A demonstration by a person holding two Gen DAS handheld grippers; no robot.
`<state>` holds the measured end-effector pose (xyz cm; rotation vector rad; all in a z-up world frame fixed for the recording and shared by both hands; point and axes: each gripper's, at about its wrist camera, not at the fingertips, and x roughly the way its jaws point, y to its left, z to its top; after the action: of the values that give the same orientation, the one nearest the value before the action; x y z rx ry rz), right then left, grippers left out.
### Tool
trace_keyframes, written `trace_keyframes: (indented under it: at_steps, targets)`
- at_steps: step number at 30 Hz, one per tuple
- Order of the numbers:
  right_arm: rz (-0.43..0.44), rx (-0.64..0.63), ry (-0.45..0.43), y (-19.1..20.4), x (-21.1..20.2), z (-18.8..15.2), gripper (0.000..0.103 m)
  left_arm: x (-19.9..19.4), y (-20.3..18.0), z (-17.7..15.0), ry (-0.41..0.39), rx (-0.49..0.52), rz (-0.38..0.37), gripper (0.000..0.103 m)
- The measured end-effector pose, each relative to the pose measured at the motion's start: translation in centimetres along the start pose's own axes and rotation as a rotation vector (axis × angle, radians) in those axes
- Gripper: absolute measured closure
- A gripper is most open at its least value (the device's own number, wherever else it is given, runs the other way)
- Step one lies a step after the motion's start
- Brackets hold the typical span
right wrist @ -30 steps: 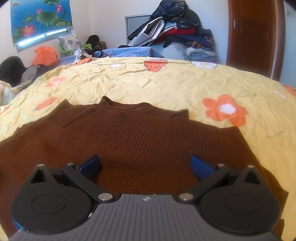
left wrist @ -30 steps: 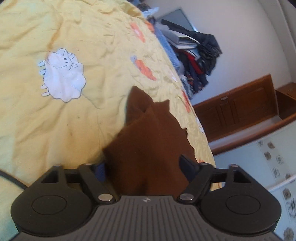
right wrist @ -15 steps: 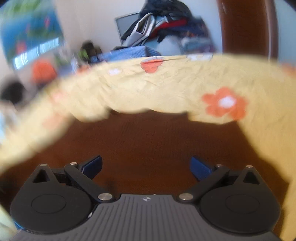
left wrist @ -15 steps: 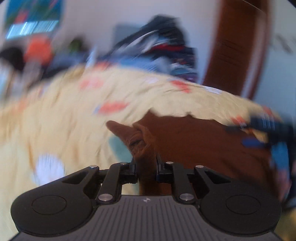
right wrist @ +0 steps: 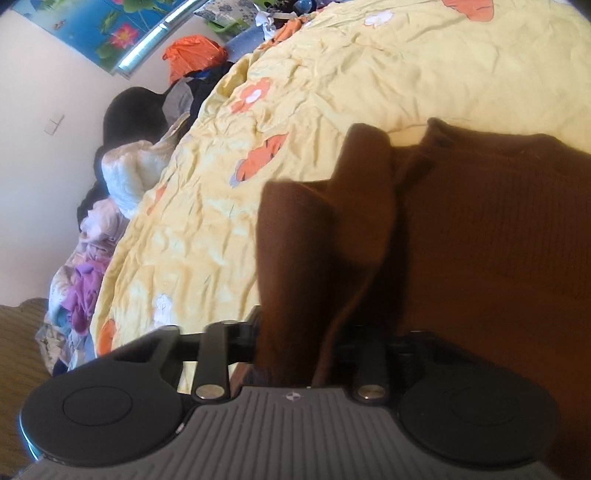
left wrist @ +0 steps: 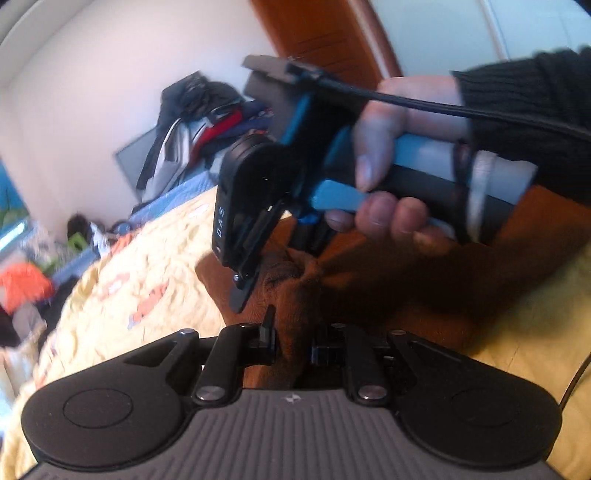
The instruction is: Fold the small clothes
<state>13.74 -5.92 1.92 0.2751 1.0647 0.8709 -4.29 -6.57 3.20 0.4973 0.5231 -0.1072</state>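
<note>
Both grippers have swung together since a second ago: the right gripper [right wrist: 291, 343] has just closed on a bunched fold of the brown knit sweater [right wrist: 491, 236], the left gripper [left wrist: 293, 343] pinches another, above the yellow flowered bedspread [right wrist: 332, 74].

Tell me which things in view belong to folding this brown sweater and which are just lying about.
Part of the job:
- brown sweater
- left gripper, shut on the sweater
- right gripper, jaws just closed on a fold of it
- yellow bedspread it lies on

Just lying about:
- clothes pile by the wall
- orange bag
- lotus poster
</note>
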Motion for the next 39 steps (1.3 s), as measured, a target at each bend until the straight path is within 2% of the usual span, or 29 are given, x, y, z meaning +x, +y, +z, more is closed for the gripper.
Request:
trace_keyframes:
  at_steps: [2,4,7,9,11,13,14,15,17,20,22,23,24,25,26,27,29,31,32,34,35,36,37,39]
  targets:
    - [0.008,-0.028,-0.044,-0.1,-1.2,-0.3,0.085,0.0,-0.6,0.8,-0.019,0.038,-0.016,0.088]
    - [-0.002,-0.087,-0.110,-0.3,-4.1,-0.5,0.085,-0.2,-1.4,2.2,-0.062,0.053,-0.064,0.088]
    - [-0.047,-0.108,-0.209,-2.1,-9.8,-1.1,0.085,-0.6,-4.0,4.5,-0.150,0.064,-0.171,0.088]
    - [-0.115,-0.079,-0.250,-4.7,-13.5,-2.4,0.085,-0.4,-6.4,5.7,-0.173,0.080,-0.244,0.088]
    - [-0.214,-0.037,-0.264,-7.5,-16.1,-4.2,0.085,-0.3,-8.7,6.3,-0.178,0.088,-0.333,0.088]
    - [-0.288,0.006,-0.272,-10.1,-17.6,-6.1,0.085,0.6,-10.8,6.2,-0.140,0.083,-0.418,0.088]
    - [-0.306,0.031,-0.272,-11.2,-17.8,-6.9,0.083,1.4,-11.7,5.9,-0.118,0.082,-0.432,0.088]
    - [-0.305,0.063,-0.286,-12.3,-18.0,-7.6,0.074,1.8,-12.4,5.5,-0.121,0.083,-0.420,0.088]
    - [-0.250,0.119,-0.347,-13.7,-18.4,-8.4,0.071,1.6,-12.6,4.7,-0.177,0.102,-0.391,0.088]
    - [-0.184,0.201,-0.408,-14.6,-18.7,-8.4,0.058,0.1,-10.5,3.7,-0.229,0.086,-0.410,0.087]
    - [-0.179,0.212,-0.440,-14.8,-18.8,-8.0,0.057,-1.4,-8.9,2.8,-0.259,0.053,-0.408,0.079]
    - [-0.176,0.220,-0.432,-15.0,-18.6,-7.9,0.070,-1.8,-7.8,2.1,-0.264,0.041,-0.393,0.060]
    - [-0.183,0.217,-0.419,-15.1,-18.5,-7.8,0.088,-2.2,-7.0,1.5,-0.269,0.029,-0.369,0.030]
    - [-0.202,0.197,-0.429,-14.9,-18.7,-8.1,0.088,-2.9,-6.2,0.8,-0.282,0.013,-0.330,0.018]
    - [-0.209,0.169,-0.443,-14.4,-19.0,-8.3,0.088,-3.2,-5.2,0.2,-0.310,-0.006,-0.289,0.010]
    - [-0.204,0.154,-0.456,-14.0,-19.6,-8.8,0.088,-3.3,-4.0,-0.4,-0.333,-0.022,-0.261,0.010]
    - [-0.209,0.152,-0.480,-14.3,-20.6,-9.8,0.088,-2.8,-2.0,-1.6,-0.308,-0.053,-0.242,0.010]
    - [-0.258,0.187,-0.436,-15.3,-19.9,-10.6,0.087,-1.4,0.1,-2.6,-0.247,-0.136,-0.261,0.010]
    - [-0.254,0.212,-0.445,-15.7,-19.8,-11.0,0.084,-0.6,1.1,-2.8,-0.208,-0.193,-0.271,0.010]
    - [-0.220,0.298,-0.507,-15.5,-21.1,-12.0,0.057,0.8,3.8,-3.3,-0.140,-0.358,-0.331,0.010]
    - [-0.212,0.326,-0.550,-15.0,-22.1,-12.6,0.029,1.4,5.4,-3.6,-0.108,-0.463,-0.382,0.010]
    - [-0.196,0.322,-0.588,-14.4,-23.0,-13.4,0.017,2.1,7.2,-4.4,-0.066,-0.576,-0.461,0.010]
    - [-0.176,0.304,-0.588,-13.7,-23.5,-14.0,0.017,3.0,9.1,-5.2,-0.019,-0.688,-0.559,0.010]
    - [-0.200,0.269,-0.512,-12.3,-23.4,-14.7,0.018,5.5,11.2,-6.0,0.075,-0.884,-0.729,0.010]
